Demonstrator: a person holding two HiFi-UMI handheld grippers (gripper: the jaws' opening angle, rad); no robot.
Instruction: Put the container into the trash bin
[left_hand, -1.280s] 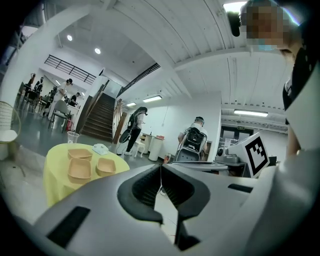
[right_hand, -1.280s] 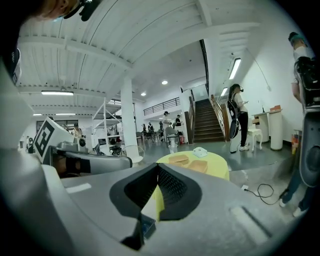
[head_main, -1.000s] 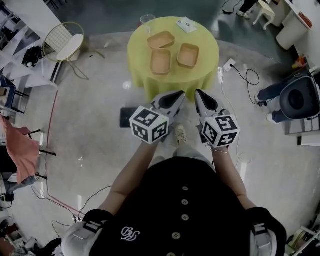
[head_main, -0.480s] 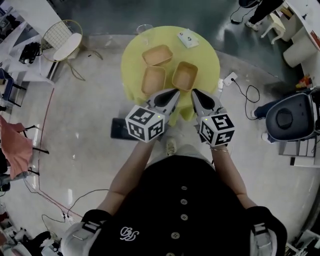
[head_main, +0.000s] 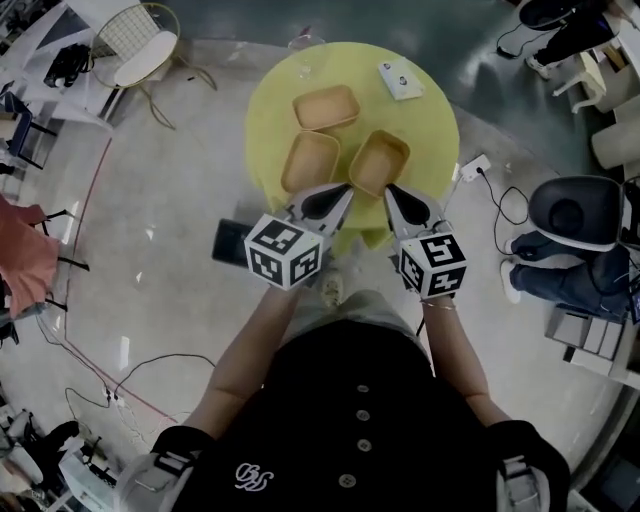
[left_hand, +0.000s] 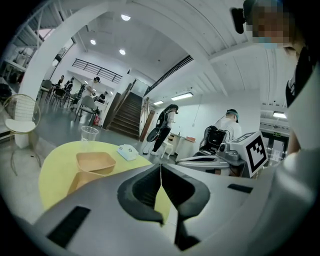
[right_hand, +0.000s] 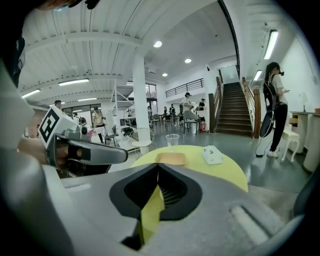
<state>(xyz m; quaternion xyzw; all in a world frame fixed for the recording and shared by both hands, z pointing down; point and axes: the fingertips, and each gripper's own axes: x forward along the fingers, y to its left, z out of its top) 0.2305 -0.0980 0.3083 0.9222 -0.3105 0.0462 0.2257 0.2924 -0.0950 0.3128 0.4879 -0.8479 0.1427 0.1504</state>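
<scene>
Tan container (head_main: 378, 163) sits just beyond the right gripper's (head_main: 390, 187) closed fingers (head_main: 407, 208).

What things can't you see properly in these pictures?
- Small white object: head view, too small to identify.
- Clear cup: head view, too small to tell its contents.
- Nearer container: left gripper view, partly hidden by the left gripper.
- Right gripper view: the right gripper hides all but one container.
</scene>
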